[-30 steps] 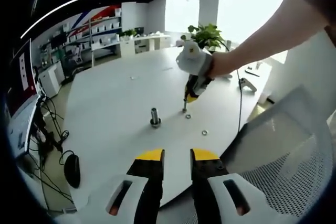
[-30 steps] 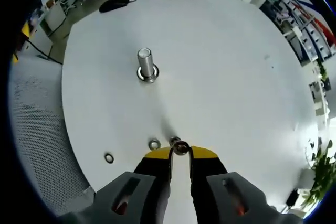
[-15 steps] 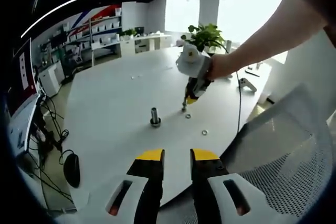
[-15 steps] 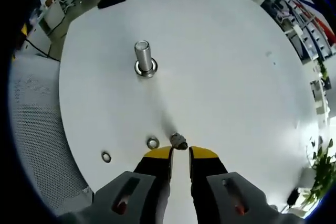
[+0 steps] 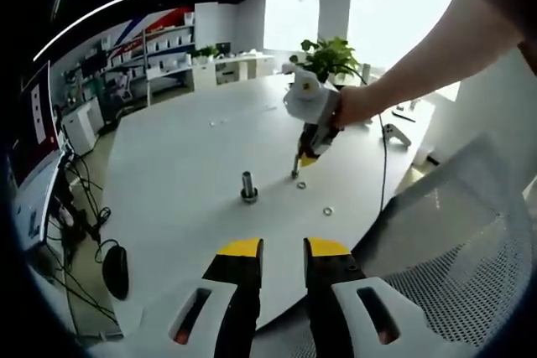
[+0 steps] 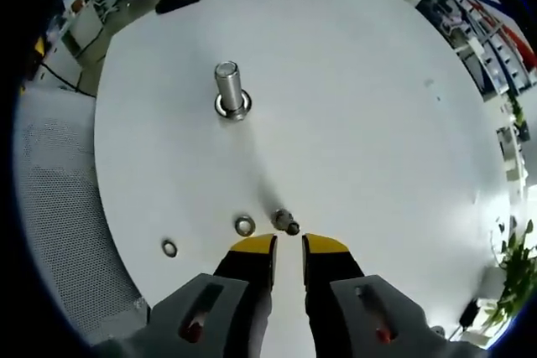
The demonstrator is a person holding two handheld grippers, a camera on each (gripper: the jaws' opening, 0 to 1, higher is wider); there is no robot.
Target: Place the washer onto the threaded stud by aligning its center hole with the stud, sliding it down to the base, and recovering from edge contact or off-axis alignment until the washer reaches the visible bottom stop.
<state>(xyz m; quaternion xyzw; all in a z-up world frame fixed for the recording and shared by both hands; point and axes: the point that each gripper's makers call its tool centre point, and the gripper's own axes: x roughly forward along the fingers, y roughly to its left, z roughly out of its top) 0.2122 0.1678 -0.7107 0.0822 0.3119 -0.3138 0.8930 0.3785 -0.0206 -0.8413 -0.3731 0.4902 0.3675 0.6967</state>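
Two loose washers [image 6: 244,225] and [image 6: 170,248] lie low and left in the right gripper view, near the white table's [image 6: 352,123] edge, with a small metal piece [image 6: 286,221] just ahead of the right gripper [image 6: 288,245], whose narrowly parted jaws hold nothing. Upper left of centre, the threaded stud [image 6: 229,88] stands upright, bare tabletop all round it. Bottom centre of the left gripper view, the left gripper [image 5: 284,248] hangs slightly open and empty off the table's rim; no writing is readable.

Bright office, white round table [image 5: 185,157]
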